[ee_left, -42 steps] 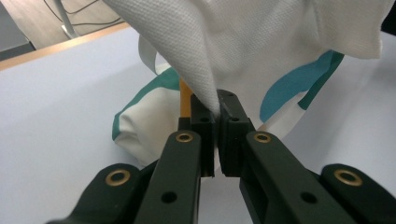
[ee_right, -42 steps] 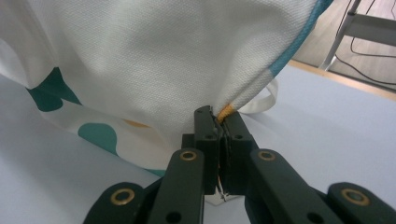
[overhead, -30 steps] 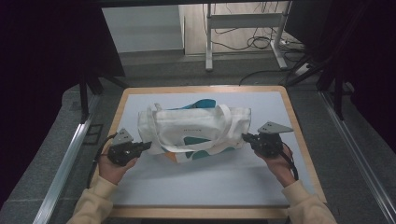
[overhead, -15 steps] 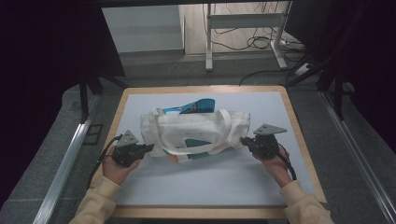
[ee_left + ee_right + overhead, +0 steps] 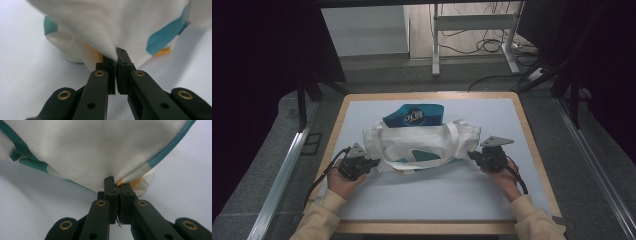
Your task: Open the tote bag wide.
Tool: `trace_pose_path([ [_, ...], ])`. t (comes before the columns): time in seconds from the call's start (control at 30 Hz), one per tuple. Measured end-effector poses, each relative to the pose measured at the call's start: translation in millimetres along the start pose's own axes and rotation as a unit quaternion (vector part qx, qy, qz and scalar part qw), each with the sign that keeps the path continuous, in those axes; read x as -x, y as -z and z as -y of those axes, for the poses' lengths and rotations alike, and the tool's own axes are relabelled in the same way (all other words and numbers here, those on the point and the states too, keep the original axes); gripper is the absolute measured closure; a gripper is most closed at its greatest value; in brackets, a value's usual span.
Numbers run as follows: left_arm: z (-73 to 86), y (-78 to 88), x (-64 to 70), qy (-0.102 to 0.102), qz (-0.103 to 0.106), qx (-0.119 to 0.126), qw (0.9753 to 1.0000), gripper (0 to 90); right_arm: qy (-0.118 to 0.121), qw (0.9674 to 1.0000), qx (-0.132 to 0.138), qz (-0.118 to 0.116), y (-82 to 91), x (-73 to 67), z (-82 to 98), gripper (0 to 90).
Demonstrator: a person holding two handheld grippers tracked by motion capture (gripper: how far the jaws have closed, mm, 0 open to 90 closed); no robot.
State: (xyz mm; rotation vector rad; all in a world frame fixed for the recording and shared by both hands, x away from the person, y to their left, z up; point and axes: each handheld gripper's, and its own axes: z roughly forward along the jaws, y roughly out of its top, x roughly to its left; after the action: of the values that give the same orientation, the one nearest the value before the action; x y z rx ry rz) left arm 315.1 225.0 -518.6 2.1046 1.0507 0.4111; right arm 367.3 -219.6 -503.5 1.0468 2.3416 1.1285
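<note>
A white cloth tote bag [image 5: 422, 142] with teal trim and two looped handles lies across the middle of the pale blue table mat [image 5: 437, 195]. Its far part shows a teal patch with a white logo [image 5: 414, 116]. My left gripper [image 5: 373, 163] pinches the bag's left end; up close its jaws are shut on a fold of white cloth [image 5: 110, 42]. At the bag's right end my right gripper [image 5: 473, 156] is shut on the cloth [image 5: 100, 152] beside the teal edging and a bit of orange. The bag sags low between the two grippers.
The mat lies on a wooden-edged table [image 5: 532, 150]. Metal rails [image 5: 282, 175] run along both sides. Beyond the far edge stand a white desk frame [image 5: 472, 30] and cables on the floor. The near half of the mat is bare.
Both grippers have come down and toward me with the bag still held. The bag has sunk and spread flatter on the mat, and its teal far part now lies open to view.
</note>
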Motion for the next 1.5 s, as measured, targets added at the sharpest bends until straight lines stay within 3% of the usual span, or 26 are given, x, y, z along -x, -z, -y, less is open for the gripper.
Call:
trace_pose_path([
  [0.07, 0.1, -2.1, -1.0, 0.003, 0.002, -0.002, 1.0000, 87.8, -0.001, 1.0000, -0.002, -0.001, -0.8, 0.0, 1.0, 86.7],
  [0.23, 5.3, -6.4, -8.1, 0.033, 0.024, 0.003, 0.9992, 87.7, 0.000, 1.0000, -0.005, -0.002, -3.2, -0.6, 2.6, 86.7],
  [0.6, 6.2, -2.8, -6.7, 0.029, 0.019, 0.011, 0.9994, 86.1, -0.007, 1.0000, -0.003, -0.006, -2.8, 1.0, 4.2, 84.0],
  [0.67, 5.8, 1.8, -7.6, 0.030, 0.023, 0.019, 0.9991, 81.7, -0.013, 0.9999, -0.002, -0.007, -1.4, 2.1, 4.6, 75.2],
  [0.7, 5.7, 4.8, -7.7, 0.035, 0.023, 0.025, 0.9988, 71.6, -0.020, 0.9998, 0.006, -0.002, 1.4, 3.6, 4.9, 68.0],
  [0.77, 5.5, 12.8, -8.9, 0.039, 0.017, 0.042, 0.9982, 66.7, -0.025, 0.9996, 0.010, -0.004, 3.8, 4.4, 4.4, 65.0],
  [0.87, 3.8, 29.1, -11.9, 0.058, 0.012, 0.071, 0.9957, 51.7, -0.030, 0.9991, 0.030, 0.004, 13.2, 4.7, 1.2, 54.8],
  [0.97, 0.0, 48.5, -13.0, 0.063, 0.007, 0.103, 0.9927, 46.6, -0.031, 0.9980, 0.053, 0.015, 26.5, 3.9, -4.7, 48.4],
  [1.1, -8.7, 71.6, -9.8, 0.059, -0.008, 0.136, 0.9889, 54.5, -0.033, 0.9960, 0.080, 0.022, 43.0, 5.0, -14.5, 48.8],
  [1.2, -21.4, 83.5, -8.0, 0.049, -0.001, 0.146, 0.9881, 74.2, -0.033, 0.9947, 0.096, 0.019, 53.5, 8.1, -25.9, 61.8],
  [1.23, -26.6, 86.0, -7.7, 0.046, -0.001, 0.147, 0.9881, 82.2, -0.030, 0.9943, 0.101, 0.015, 57.1, 9.7, -36.0, 70.7],
  [1.27, -32.2, 87.7, -7.6, 0.044, 0.000, 0.149, 0.9879, 82.2, -0.030, 0.9943, 0.101, 0.015, 57.1, 9.7, -36.0, 70.7],
  [1.4, -57.8, 88.9, -11.8, 0.036, -0.001, 0.155, 0.9872, 87.0, -0.011, 0.9942, 0.107, 0.007, 58.3, 9.5, -63.7, 84.1],
  [1.5, -74.1, 84.5, -21.5, 0.047, 0.001, 0.157, 0.9865, 88.4, 0.000, 0.9943, 0.106, 0.002, 54.4, 7.8, -83.4, 87.9],
])
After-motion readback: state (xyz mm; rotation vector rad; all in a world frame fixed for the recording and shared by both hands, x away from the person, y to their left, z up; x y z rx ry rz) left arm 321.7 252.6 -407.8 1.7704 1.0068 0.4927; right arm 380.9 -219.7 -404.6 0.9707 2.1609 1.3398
